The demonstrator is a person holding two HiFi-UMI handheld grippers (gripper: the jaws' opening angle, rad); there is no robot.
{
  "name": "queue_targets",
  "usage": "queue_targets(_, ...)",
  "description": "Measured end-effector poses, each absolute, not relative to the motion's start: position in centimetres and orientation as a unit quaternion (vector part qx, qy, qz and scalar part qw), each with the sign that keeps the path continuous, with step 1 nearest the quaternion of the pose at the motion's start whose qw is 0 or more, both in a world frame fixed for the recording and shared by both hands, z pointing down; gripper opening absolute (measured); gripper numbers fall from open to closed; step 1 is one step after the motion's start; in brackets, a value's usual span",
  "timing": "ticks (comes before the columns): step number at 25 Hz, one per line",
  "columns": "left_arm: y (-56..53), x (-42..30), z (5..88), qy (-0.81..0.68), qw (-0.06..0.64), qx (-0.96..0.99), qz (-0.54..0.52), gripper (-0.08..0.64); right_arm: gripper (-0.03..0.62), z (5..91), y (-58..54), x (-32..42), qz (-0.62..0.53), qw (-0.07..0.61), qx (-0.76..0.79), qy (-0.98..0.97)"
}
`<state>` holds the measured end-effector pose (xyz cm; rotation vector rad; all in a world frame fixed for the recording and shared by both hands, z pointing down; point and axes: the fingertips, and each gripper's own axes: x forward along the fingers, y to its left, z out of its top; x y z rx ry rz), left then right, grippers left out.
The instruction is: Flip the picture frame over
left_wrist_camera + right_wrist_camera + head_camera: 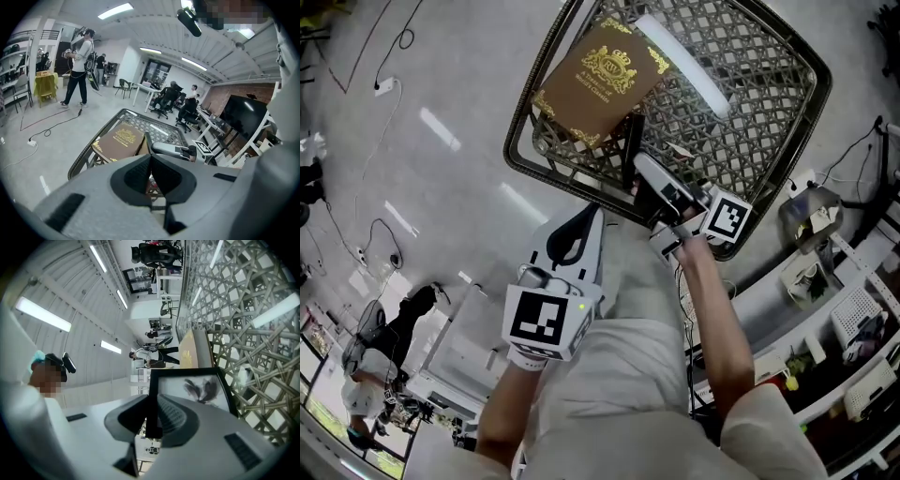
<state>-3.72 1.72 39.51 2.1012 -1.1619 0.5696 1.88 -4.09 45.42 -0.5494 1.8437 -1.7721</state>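
Note:
A black picture frame (630,142) stands on its edge on the woven metal table (750,112), seen edge-on from the head view. My right gripper (636,176) is shut on its near edge. In the right gripper view the frame (197,389) shows a feather picture, and its black border sits clamped between the jaws of that gripper (152,404). My left gripper (594,216) hovers just before the table's front rim, shut with nothing in it. In the left gripper view the left gripper (150,158) points at the frame (147,140) and the right gripper (174,150).
A brown book with gold ornament (598,80) lies on the table's far left, right beside the frame. Cables (380,234) trail over the floor at the left. White shelving with clutter (834,309) stands at the right. People and office chairs (164,96) are further back.

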Motion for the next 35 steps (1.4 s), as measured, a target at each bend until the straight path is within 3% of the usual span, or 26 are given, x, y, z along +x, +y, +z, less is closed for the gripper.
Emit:
queue_targets(5, 1.6, -3.1, 39.5, -0.446, 0.331, 0.802, 0.219, 0.025, 0.075, 45.5, -4.2, 2.2, -0.664, 0.294, -0.176, 0.664)
queue_targets(13, 2.1, -1.6, 39.7, -0.442, 0.333, 0.804, 0.22, 0.026, 0.075, 45.8, -3.8, 3.7, -0.659, 0.292, -0.181, 0.669)
queue_targets(35, 4.1, 2.6, 38.8, -0.428, 0.324, 0.814, 0.221, 0.026, 0.092, 48.6, -2.7, 9.7, -0.62, 0.203, -0.297, 0.697)
